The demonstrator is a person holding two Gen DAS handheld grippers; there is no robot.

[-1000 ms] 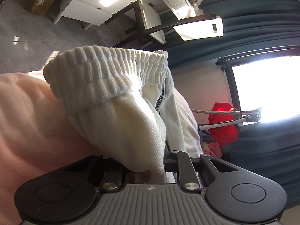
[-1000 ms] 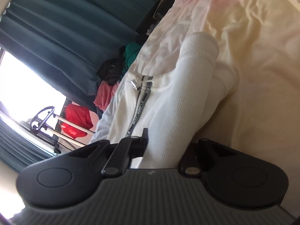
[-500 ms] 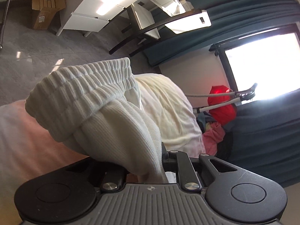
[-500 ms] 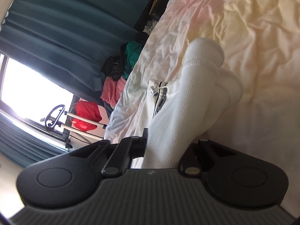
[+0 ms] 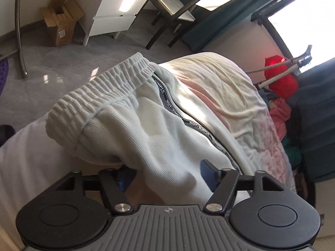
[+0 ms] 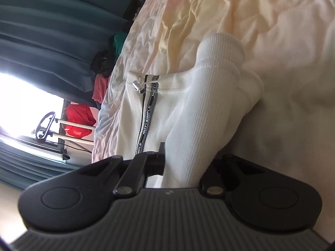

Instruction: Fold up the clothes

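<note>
White ribbed trousers with an elastic waistband and a black lettered side stripe lie on the bed. In the left wrist view my left gripper has its jaws spread wide, with the trouser cloth lying loosely between them. In the right wrist view my right gripper is shut on a fold of the same white trousers, near a ribbed cuff and a drawstring with a metal tip.
The bed has a rumpled cream and pink cover. Beyond its end are a grey floor, a white drawer unit, a dark chair and a cardboard box. Teal curtains, a red bag and a heap of clothes are by the window.
My left gripper has opened and let go of the waistband, which has dropped flatter onto the bed. The right gripper has stayed shut on its fold, and the trousers have spread out.
</note>
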